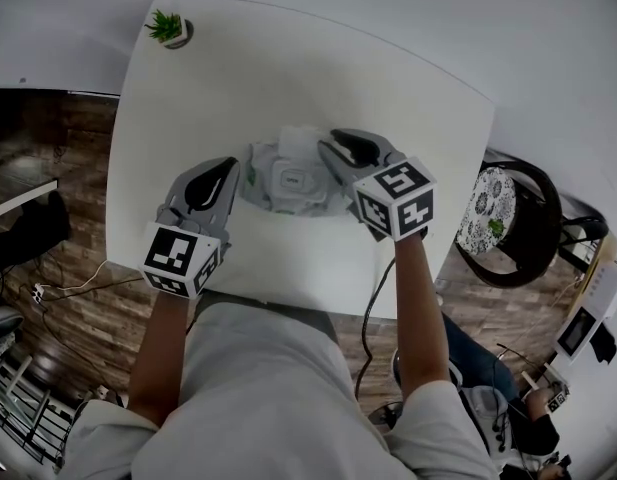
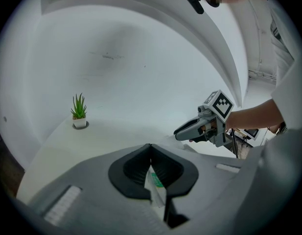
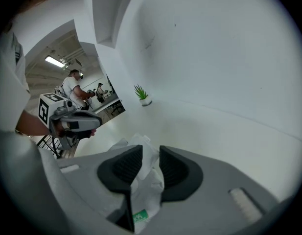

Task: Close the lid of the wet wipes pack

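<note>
Closest to the head camera is the person's grey shirt (image 1: pixel 258 388), with two bare forearms reaching out over the near edge of the table (image 1: pixel 238 68). The left gripper (image 2: pixel 151 148) is clenched on the wet wipes pack (image 1: pixel 266 180). Its own view shows the two black pads meeting over a thin edge of white film with a green print. That is the pack's left end, so this gripper looks to be steadying it.

The right gripper (image 3: pixel 151 151) is released. Its jaws stand apart, and the white pack shows through the gap without either pad visibly pressing on it. From above, its tips sit at the far right corner of the pack, just beside a pale flap that I take to be the lid (image 1: pixel 302 138), raised at the pack's far side.

The pack lies crumpled near the middle of the table, between the two grippers. Farther out, a small potted plant (image 1: pixel 169 28) stands at the far left corner, well apart from everything. A chair (image 1: pixel 508 218) sits off the table's right side.

The step in hand appears to be the approach to the open lid, with the closing not yet done. The next move calls for the right gripper to tip the flap toward the near side and press it flat onto its frame. Meanwhile the left grip has to keep the soft pack from sliding or buckling.
</note>
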### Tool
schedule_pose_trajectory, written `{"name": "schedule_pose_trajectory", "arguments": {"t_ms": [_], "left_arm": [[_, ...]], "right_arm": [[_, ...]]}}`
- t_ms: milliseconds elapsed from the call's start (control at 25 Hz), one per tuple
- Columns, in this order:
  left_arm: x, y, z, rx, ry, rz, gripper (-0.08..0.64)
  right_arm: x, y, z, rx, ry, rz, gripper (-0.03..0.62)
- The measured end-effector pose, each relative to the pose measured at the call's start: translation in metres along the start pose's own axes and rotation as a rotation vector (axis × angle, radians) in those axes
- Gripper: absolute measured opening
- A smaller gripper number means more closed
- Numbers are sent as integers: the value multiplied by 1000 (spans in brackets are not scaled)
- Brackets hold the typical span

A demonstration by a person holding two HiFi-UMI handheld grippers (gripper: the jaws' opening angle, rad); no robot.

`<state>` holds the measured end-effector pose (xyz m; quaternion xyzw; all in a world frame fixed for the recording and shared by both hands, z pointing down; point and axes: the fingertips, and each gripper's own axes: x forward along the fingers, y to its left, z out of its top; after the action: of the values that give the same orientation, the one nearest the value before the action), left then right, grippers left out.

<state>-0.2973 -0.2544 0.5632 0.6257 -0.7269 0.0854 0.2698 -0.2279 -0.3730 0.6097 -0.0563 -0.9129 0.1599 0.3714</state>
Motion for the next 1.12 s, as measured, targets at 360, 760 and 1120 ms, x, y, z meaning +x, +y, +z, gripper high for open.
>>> {"name": "schedule_pose_trajectory", "arguments": {"t_ms": [360,760,1120], "left_arm": [[-9,-7,3,4,-19,3,5],[-17,-13,1,6,-27,0,5],[-27,-15,-5,5,-27,8,5]], "right_arm": [[-22,58,-12,-116,38,103,115],[-34,77,-18,-262,53,33,117],[-38,92,-33,-265,82,80,144]]}}
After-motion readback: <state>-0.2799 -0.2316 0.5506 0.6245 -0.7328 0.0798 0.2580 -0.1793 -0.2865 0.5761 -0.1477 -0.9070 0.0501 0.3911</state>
